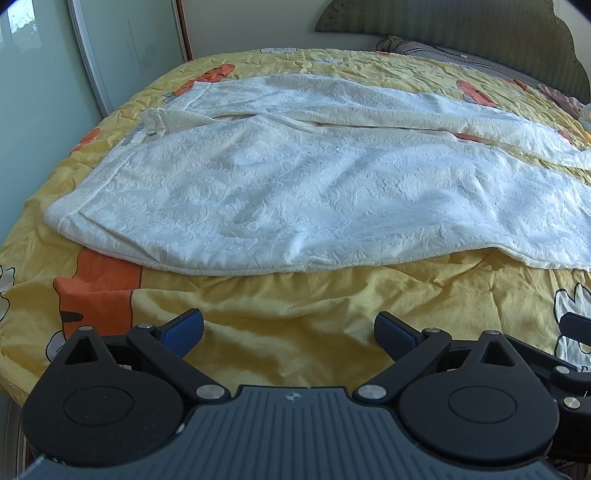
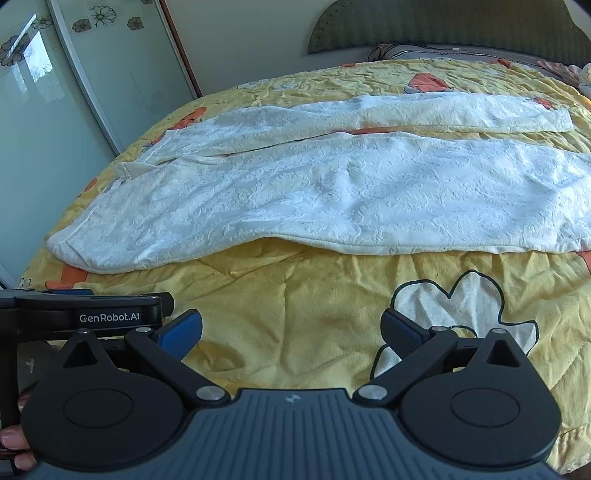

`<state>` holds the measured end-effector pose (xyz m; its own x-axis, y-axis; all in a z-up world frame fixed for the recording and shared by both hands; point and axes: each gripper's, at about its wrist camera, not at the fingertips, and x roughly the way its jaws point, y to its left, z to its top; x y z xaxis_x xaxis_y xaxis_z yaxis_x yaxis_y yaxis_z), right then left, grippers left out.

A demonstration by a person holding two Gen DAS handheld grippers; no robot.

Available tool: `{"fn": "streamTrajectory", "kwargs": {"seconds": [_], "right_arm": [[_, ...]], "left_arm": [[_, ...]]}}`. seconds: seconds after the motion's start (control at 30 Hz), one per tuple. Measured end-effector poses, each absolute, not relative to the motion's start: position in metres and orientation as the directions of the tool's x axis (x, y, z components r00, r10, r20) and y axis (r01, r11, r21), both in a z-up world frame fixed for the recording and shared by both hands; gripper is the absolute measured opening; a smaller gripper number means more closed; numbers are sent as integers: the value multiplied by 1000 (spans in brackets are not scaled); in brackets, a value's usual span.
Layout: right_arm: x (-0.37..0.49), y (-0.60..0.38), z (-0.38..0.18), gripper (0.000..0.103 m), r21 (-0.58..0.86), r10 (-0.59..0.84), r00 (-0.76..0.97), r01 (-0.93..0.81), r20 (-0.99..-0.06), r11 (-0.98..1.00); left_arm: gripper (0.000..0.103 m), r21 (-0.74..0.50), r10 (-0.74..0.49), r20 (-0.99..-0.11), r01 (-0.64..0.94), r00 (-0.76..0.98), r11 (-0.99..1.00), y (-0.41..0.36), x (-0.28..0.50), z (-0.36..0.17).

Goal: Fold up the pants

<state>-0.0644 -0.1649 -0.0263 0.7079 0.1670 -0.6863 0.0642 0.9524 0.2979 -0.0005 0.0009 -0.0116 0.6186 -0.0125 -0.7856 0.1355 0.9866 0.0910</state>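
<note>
Wardrobe doors: two glass sliding panels at the far left, cut off by the frame edge; the flower prints show only in the right wrist view.
Left gripper: fingers spread wide with nothing between them, hovering above bare bedspread in front of the pants; two blue pads, its body cut off at the bottom of the frame.
Left gripper from the right wrist view: only its black side with printed lettering shows at the left edge; fingertips out of sight there.
Fingertips of a person: two or three nails peeking in at the lower left corner, the rest of the hand hidden behind the gripper body.
Pants: one cream-white pair with an embossed floral texture, lying flat across the bed, waistband to the left, two legs running to the right; the near leg's hem is cut off at the right edge in both views, the far leg's hem shows only in the right wrist view.
Bedspread: one, yellow and creased, with orange and white cartoon prints partly covered by the pants.
Right gripper: released, jaws wide apart, nothing held, over the bedspread just short of the pants; two blue pads.
Headboard: green padded, top and right end cropped.
Pillow: one, only a strip visible; beyond it, small soft things at the right edge are too cropped to identify.
</note>
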Motion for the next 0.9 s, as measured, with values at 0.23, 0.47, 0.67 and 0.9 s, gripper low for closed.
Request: {"fn": "streamTrajectory", "kwargs": {"seconds": [0.23,0.47,0.67,0.9], "right_arm": [[-60,-170,-13,103,338,277,742,-72,-611,938],[-30,-192,60,103,147,350,925,-330,-145,933],[106,-172,64,103,-98,406,841,-466,-358,879],[280,-178,34,103,131,509,684,-525,-524,841]], "left_arm": [[98,93,-20,-766,142,642,985,4,-2,-12],[100,122,-3,-622,100,783,987,20,1,23],[100,122,56,-630,27,775,992,34,54,32],[100,147,134,-657,-48,742,988,56,119,32]]}}
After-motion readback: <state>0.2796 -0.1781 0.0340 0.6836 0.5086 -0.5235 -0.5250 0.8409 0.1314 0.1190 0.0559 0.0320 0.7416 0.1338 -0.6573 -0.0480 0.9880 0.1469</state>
